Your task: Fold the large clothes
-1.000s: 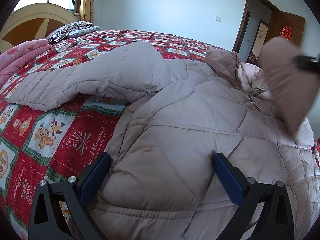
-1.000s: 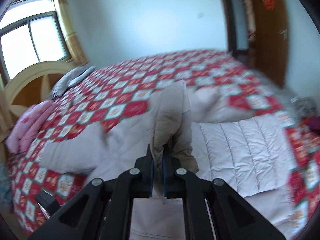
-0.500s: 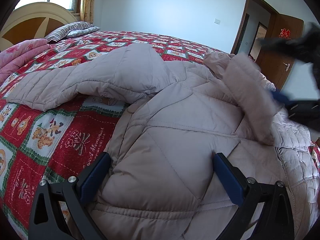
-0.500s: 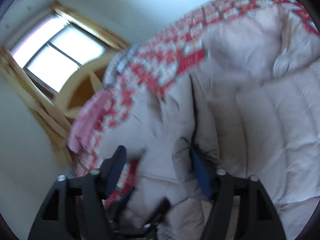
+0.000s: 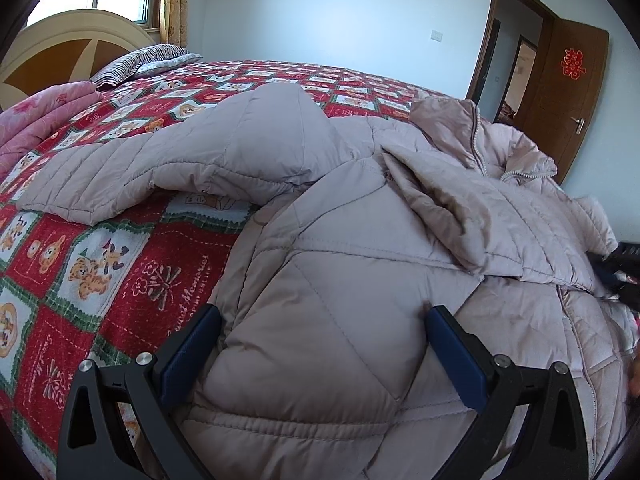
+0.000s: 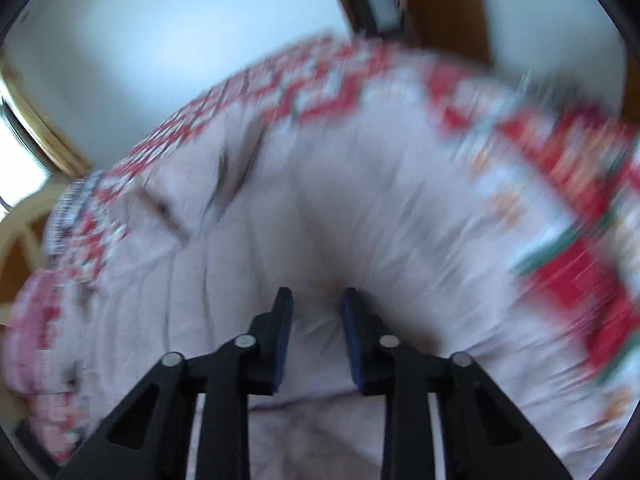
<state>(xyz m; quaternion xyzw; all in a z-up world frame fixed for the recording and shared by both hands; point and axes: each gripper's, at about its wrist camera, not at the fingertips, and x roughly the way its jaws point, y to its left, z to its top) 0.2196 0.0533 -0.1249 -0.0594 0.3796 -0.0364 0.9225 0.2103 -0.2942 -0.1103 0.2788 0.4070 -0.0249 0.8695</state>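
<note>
R sleeve [image 5: 500, 216] now dropped across jacket [image 5: 320, 320]; right gripper [image 6: 316, 304] jaws closing, empty.

Sunlit bedroom [image 5: 320, 12], brown door [image 5: 576, 92]

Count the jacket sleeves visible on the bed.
2. One sleeve stretches left across the quilt; the other sleeve lies folded over the jacket's chest, on the right.

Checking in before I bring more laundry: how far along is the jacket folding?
Early. Done: one sleeve lies folded across the puffer jacket. In hand: nothing; the left gripper straddles the hem, open, and the right gripper, jaws just closing, holds nothing. Left: the other sleeve, spread on the quilt, then the body.
</note>
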